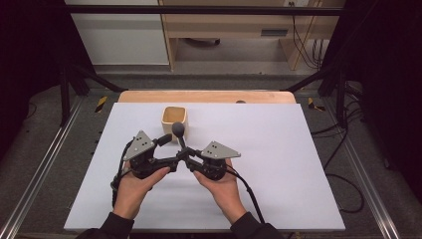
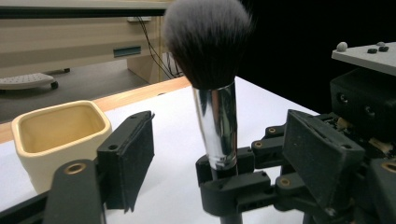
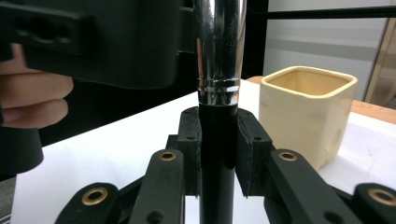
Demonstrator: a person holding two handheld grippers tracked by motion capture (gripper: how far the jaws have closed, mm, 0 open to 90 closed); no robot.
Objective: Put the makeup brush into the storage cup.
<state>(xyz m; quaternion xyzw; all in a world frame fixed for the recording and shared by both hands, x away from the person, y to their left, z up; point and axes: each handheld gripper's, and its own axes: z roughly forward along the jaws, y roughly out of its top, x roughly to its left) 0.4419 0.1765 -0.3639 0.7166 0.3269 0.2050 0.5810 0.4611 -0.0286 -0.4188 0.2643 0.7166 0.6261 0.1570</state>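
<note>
A makeup brush point(image 1: 178, 129) with a dark fluffy head point(image 2: 208, 42), a silver ferrule point(image 3: 219, 46) and a black handle stands upright in the middle of the white table top point(image 1: 278, 164). My right gripper point(image 1: 187, 154) point(image 3: 217, 140) is shut on the black handle just below the ferrule. My left gripper point(image 1: 171, 152) point(image 2: 223, 156) is open, with its two jaws wide apart on either side of the brush and not touching it. A cream square cup point(image 1: 175, 119) point(image 2: 56, 135) point(image 3: 303, 112) stands empty just behind the brush.
The white top lies on a wooden table whose far edge point(image 1: 206, 96) shows behind the cup. Black frame rails and cables point(image 1: 343, 164) run along both sides. A desk and floor lie beyond.
</note>
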